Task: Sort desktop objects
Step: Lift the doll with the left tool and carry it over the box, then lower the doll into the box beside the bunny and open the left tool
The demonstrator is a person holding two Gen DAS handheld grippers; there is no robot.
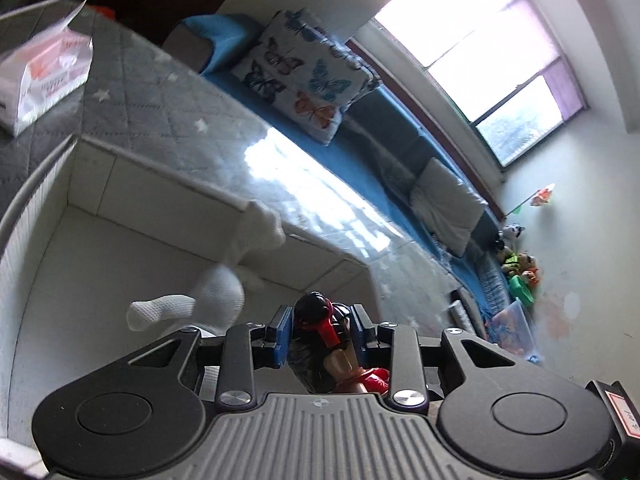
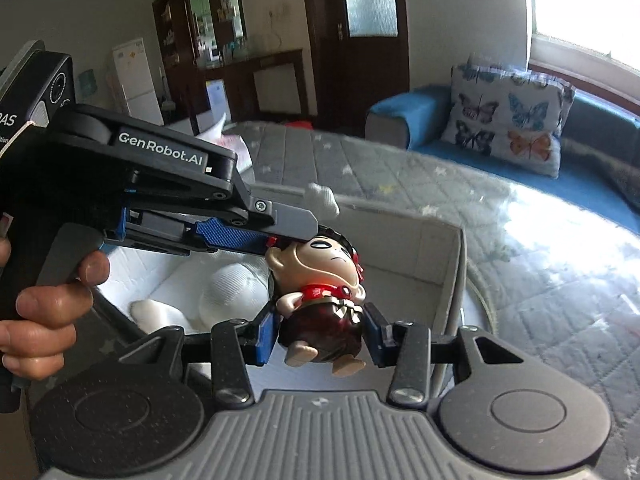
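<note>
A small cartoon figurine [image 2: 324, 300] with black hair, a red collar and a dark red body hangs over a white open box [image 2: 436, 252]. My left gripper [image 2: 276, 236] comes in from the left and is shut on its head. My right gripper [image 2: 320, 336] has its blue pads [image 2: 267, 336] against the figurine's body on both sides. In the left wrist view the figurine [image 1: 322, 328] sits between the blue pads of my left gripper [image 1: 320, 330], above the box [image 1: 100, 192]. A white mesh-wrapped object [image 1: 216, 292] lies inside the box.
The box stands on a grey quilted table cover with stars [image 2: 400, 168]. A white and red packet [image 1: 40, 76] lies on the cover behind the box. A blue sofa with a butterfly cushion [image 2: 508, 120] runs along the window side.
</note>
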